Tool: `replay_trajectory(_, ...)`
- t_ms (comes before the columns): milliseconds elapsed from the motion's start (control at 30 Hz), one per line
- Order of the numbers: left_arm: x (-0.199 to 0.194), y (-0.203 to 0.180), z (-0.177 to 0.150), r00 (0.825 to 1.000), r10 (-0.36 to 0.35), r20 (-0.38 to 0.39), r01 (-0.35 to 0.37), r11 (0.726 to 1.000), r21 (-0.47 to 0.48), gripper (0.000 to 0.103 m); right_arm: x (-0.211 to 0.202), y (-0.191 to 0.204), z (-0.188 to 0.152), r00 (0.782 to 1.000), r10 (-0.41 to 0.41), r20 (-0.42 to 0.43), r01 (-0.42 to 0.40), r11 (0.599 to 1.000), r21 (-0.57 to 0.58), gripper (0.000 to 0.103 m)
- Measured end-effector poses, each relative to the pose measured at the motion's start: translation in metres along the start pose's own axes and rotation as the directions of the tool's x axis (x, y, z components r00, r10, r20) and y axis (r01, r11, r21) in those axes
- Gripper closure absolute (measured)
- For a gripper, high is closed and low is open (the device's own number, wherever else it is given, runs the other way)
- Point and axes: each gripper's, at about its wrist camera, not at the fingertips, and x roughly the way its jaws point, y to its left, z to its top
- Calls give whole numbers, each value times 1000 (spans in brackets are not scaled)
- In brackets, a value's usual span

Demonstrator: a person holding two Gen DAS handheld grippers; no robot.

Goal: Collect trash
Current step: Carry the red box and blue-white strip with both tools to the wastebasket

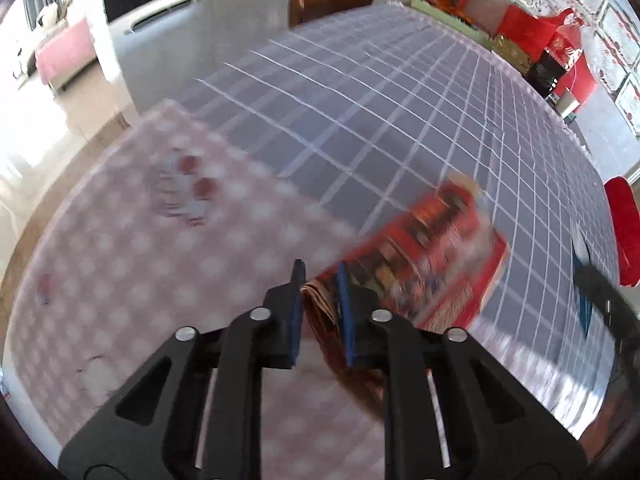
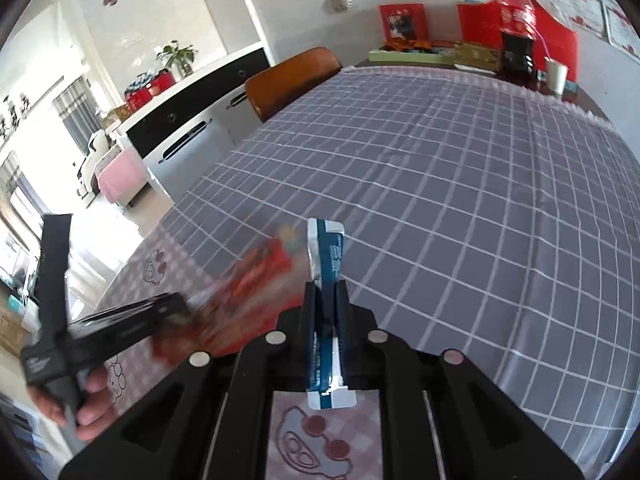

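A red printed snack wrapper (image 1: 432, 252) lies blurred over the grid-patterned tablecloth, one crumpled end running back between my left gripper's (image 1: 320, 276) blue pads, which are shut on it. My right gripper (image 2: 326, 292) is shut on a blue-and-white foil wrapper (image 2: 326, 256) that stands upright between its fingers, above the cloth. In the right wrist view the red wrapper (image 2: 256, 276) shows blurred to the left, beside the left tool's black frame (image 2: 120, 328), which a hand (image 2: 92, 408) holds.
The table carries a grey-blue checked cloth (image 2: 460, 184) with a pink dotted mat (image 1: 140, 264) at its near left corner. A brown chair (image 2: 292, 76) stands at the far side. Red boxes (image 2: 516, 36) and a white cup (image 2: 557, 74) crowd the far end. White cabinets (image 2: 188, 128) stand left.
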Motion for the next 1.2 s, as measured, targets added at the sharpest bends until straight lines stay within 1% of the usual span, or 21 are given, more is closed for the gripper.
replay_trajectory(100,-28,31,-14,999,25,40,-24,999,-27,93,-5,30,3,998,59,18,-58,997,-57,93)
replay_trajectory(133,-43,46,-19,996,57,75,-53,997,-49,94,-9,46,3,996,87,32,-84,992,-91,93)
replay_trajectory(200,-61,63,-31,988,110,108,-103,992,-76,94,-15,75,1,989,139,44,-131,979,-154,93)
replay_trajectory(233,-67,70,-36,984,135,114,-125,988,-88,94,-17,86,0,986,161,45,-151,972,-180,93)
replay_trajectory(267,-72,78,-42,977,183,109,-171,979,-108,94,-18,103,-3,981,187,50,-172,962,-212,93)
replay_trajectory(300,-77,83,-47,968,232,100,-219,968,-124,94,-19,116,-5,980,191,58,-173,959,-226,93)
replay_trajectory(333,-84,89,-53,959,260,110,-243,959,-145,94,-19,129,-7,978,199,57,-180,954,-238,93)
replay_trajectory(367,-90,93,-57,959,258,121,-238,959,-156,94,-19,146,-10,971,233,47,-214,943,-254,93)
replay_trajectory(433,-101,103,-64,960,250,128,-226,958,-174,94,-18,171,-14,962,271,35,-251,927,-280,93)
replay_trajectory(500,-113,115,-71,953,265,147,-236,954,-187,94,-18,199,-19,952,305,21,-284,909,-304,93)
replay_trajectory(533,-119,122,-74,949,277,151,-245,949,-200,94,-17,213,-22,943,334,3,-317,898,-306,93)
replay_trajectory(633,-143,142,-84,933,306,191,-261,938,-228,94,-16,245,-28,928,372,-17,-359,879,-315,93)
replay_trajectory(700,-157,155,-90,921,327,210,-274,930,-246,95,-16,263,-33,921,388,-26,-376,871,-317,93)
replay_trajectory(767,-172,170,-94,906,356,230,-295,919,-261,95,-18,279,-36,914,405,-32,-394,863,-318,93)
replay_trajectory(833,-184,183,-99,892,379,247,-312,911,-270,95,-21,289,-39,911,411,-27,-397,860,-320,93)
replay_trajectory(867,-193,193,-103,882,393,261,-322,906,-276,95,-23,295,-42,911,413,-23,-398,860,-320,93)
replay_trajectory(933,-203,208,-108,870,416,265,-338,894,-293,95,-27,307,-46,908,419,-17,-402,858,-320,93)
replay_trajectory(1000,-213,222,-113,865,421,273,-337,890,-306,95,-30,323,-49,906,424,-11,-404,856,-322,93)
replay_trajectory(1067,-222,241,-119,856,439,274,-347,879,-328,95,-30,339,-51,904,428,-15,-408,850,-333,93)
replay_trajectory(1200,-232,277,-132,845,467,260,-360,857,-368,95,-24,372,-61,896,442,-52,-431,833,-347,93)
